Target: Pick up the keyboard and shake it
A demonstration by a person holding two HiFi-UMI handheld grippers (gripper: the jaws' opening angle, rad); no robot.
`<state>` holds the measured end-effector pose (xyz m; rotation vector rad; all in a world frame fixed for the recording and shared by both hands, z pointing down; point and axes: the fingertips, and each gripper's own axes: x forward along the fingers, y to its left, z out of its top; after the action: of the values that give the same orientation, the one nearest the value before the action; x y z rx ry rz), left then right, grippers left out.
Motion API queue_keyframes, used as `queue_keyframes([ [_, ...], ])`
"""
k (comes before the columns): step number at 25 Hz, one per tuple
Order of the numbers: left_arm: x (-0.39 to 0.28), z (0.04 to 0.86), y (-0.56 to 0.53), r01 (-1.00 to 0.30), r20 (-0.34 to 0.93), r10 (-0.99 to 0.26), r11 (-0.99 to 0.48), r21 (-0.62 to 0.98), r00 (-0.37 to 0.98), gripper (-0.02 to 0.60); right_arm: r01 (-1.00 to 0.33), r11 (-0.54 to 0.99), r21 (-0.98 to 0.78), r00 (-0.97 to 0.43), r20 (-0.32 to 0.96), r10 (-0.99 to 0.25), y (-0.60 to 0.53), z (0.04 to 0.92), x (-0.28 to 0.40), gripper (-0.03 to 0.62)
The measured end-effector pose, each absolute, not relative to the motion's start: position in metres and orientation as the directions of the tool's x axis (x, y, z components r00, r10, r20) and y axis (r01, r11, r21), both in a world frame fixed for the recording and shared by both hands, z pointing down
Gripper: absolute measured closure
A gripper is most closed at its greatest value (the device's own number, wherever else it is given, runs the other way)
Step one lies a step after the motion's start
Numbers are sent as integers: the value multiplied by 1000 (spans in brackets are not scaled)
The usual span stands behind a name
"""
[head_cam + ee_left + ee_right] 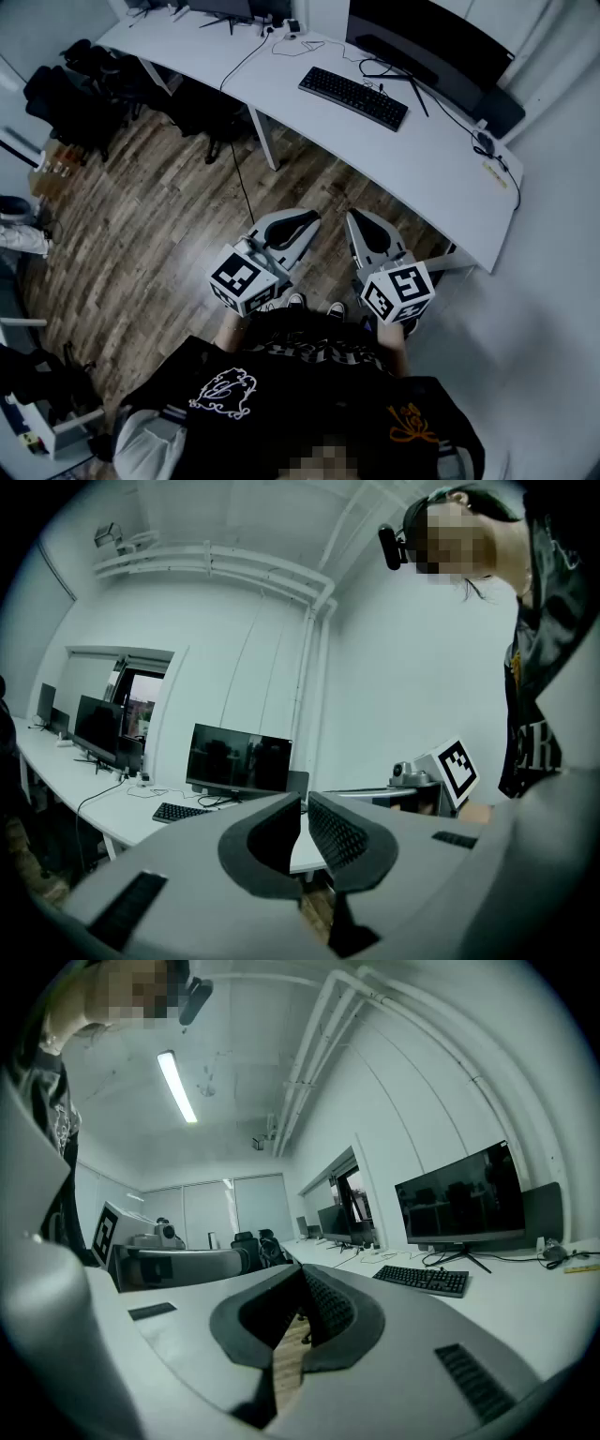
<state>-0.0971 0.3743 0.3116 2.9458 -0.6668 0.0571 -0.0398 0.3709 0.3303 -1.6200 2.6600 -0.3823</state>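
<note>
L gripper (312, 218) & R gripper (357, 219) at waist, jaws closed, empty, prob. pre-approach; keyboard (353, 97) untouched on desk (441, 178), well apart.

At one o'clock the monitor (422, 47) was cut by the head view's top edge. The keyboard's (354, 97) legends and items (292, 26) at the counter's (431, 159) eleven-o'clock end were too small to tell.

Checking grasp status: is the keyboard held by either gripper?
No, the keyboard lies on the desk; the left gripper and right gripper are shut, empty, short of it.
</note>
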Motion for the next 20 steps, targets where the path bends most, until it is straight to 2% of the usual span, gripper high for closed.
queue_keyframes([
  [20, -137, 319, 350, -427, 57, -423, -896, 123, 904, 541, -873, 427, -236, -466, 147, -872, 349, 343, -76, 583],
])
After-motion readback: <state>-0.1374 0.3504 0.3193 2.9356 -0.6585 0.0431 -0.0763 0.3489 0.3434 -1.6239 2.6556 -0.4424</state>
